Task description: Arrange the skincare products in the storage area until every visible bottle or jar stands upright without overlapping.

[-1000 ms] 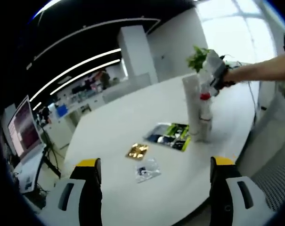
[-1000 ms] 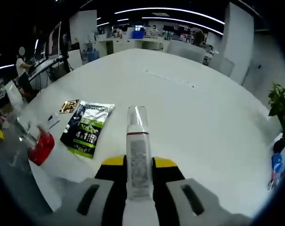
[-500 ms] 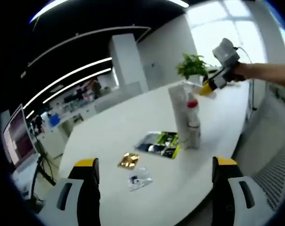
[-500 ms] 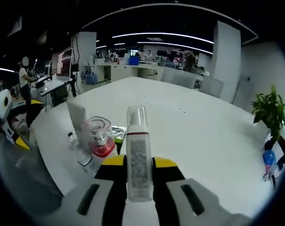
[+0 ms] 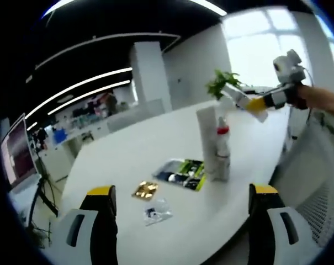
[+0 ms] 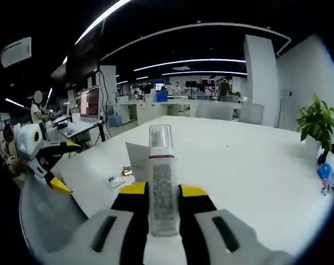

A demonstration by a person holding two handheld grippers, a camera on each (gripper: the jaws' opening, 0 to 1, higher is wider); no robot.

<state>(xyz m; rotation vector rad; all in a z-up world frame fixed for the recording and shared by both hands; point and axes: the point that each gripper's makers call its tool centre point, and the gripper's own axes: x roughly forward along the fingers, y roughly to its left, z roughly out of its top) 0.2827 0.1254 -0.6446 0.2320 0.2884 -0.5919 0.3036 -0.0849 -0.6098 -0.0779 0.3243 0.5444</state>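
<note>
The right gripper (image 6: 164, 207) clamps a clear-capped bottle (image 6: 162, 176) lengthwise along its jaws, aloft beyond the 2 upright bottles (image 5: 213, 146) on the white table (image 5: 150, 154) — the left gripper (image 5: 180, 212) gapes empty, nearer them.

Tube (image 5: 208, 142) and bottle (image 5: 222, 149) upright, touching, on table (image 5: 133, 160); sachet (image 5: 183, 172) lies beside tube.
</note>
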